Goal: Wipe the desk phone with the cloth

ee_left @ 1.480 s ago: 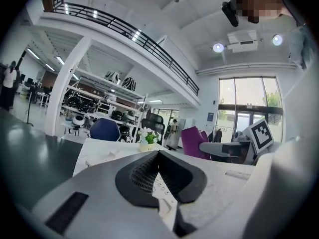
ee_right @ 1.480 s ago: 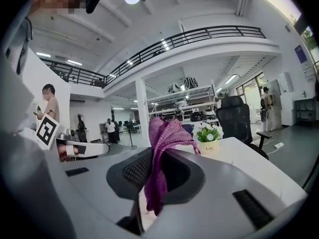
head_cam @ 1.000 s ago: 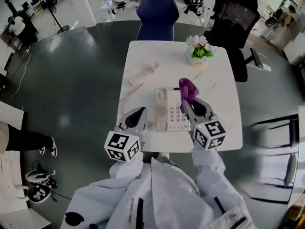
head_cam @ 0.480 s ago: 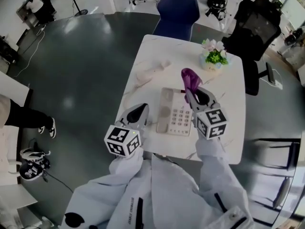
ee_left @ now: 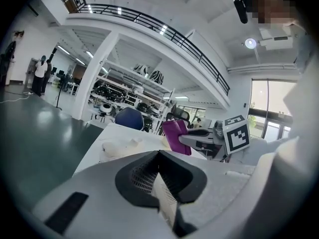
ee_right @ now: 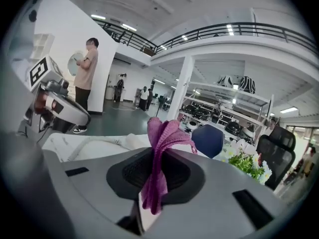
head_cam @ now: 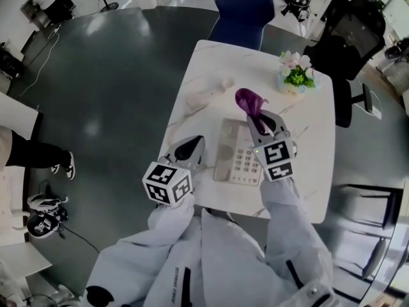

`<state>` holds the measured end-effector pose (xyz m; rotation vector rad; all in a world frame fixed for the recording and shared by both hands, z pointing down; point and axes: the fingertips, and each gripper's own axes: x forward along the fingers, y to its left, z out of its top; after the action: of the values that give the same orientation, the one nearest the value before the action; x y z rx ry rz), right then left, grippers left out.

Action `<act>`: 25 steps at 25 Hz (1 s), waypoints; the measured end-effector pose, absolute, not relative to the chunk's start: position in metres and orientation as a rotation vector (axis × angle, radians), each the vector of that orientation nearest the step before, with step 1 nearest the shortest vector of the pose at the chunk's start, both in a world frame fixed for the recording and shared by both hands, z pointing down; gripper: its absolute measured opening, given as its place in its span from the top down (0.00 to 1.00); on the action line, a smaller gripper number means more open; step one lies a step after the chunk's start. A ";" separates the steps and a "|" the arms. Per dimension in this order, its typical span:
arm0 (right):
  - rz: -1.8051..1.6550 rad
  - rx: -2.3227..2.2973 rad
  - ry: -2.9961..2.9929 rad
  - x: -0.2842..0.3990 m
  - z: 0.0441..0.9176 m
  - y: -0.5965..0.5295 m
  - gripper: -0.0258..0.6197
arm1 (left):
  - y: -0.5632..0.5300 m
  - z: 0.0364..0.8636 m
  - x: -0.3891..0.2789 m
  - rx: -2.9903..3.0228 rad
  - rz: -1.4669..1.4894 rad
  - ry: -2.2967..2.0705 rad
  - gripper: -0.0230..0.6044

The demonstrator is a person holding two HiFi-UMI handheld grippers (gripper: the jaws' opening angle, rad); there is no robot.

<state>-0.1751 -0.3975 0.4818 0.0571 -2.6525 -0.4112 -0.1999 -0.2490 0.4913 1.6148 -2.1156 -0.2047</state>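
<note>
The white desk phone lies on the white marble table, its handset off the base and resting farther back on the left. My right gripper hovers over the phone's far end, shut on a purple cloth that sticks up beyond its tips. In the right gripper view the cloth is pinched between the jaws of the right gripper. My left gripper is at the phone's left side, shut with nothing in it. In the left gripper view, past the left gripper, I see the cloth.
A pot of flowers stands at the table's far right corner. A blue chair is behind the table and a black office chair at its right. A person stands farther off on the grey floor.
My right gripper with the cloth has shifted slightly left and toward the far end of the phone. The left gripper has stayed beside the phone.
</note>
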 end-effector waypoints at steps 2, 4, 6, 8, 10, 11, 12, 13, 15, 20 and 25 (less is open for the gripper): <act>-0.447 0.032 -2.621 -0.183 0.491 -0.395 0.90 | -0.252 0.494 -0.202 1.617 -0.206 -2.102 0.97; -0.476 0.005 -2.589 -0.187 0.501 -0.391 0.90 | -0.254 0.498 -0.203 1.618 -0.206 -2.089 0.97; -0.495 -0.021 -2.559 -0.189 0.512 -0.386 0.90 | -0.254 0.502 -0.202 1.619 -0.203 -2.074 0.97; -0.497 -0.043 -2.539 -0.191 0.520 -0.381 0.90 | -0.254 0.506 -0.202 1.615 -0.201 -2.063 0.97; -0.491 -0.054 -2.525 -0.192 0.526 -0.379 0.90 | -0.254 0.509 -0.202 1.612 -0.203 -2.053 0.97; -0.488 -0.056 -2.516 -0.192 0.529 -0.377 0.90 | -0.254 0.511 -0.201 1.612 -0.204 -2.049 0.97; -0.485 -0.056 -2.505 -0.191 0.533 -0.376 0.90 | -0.253 0.513 -0.201 1.611 -0.205 -2.045 0.97; -0.482 -0.056 -2.493 -0.190 0.537 -0.375 0.90 | -0.253 0.514 -0.200 1.612 -0.206 -2.041 0.97; -0.468 -0.063 -2.476 -0.187 0.545 -0.371 0.90 | -0.252 0.516 -0.197 1.615 -0.209 -2.032 0.97; -0.433 -0.074 -2.459 -0.184 0.554 -0.359 0.90 | -0.247 0.520 -0.191 1.624 -0.202 -2.004 0.97; -0.411 -0.055 -2.441 -0.180 0.558 -0.354 0.90 | -0.241 0.527 -0.182 1.642 -0.184 -1.976 0.97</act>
<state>-0.1796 -0.3536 0.5583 -0.0554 -2.4409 -0.4114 -0.1822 -0.2406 0.5269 1.6416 -1.9759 -0.1843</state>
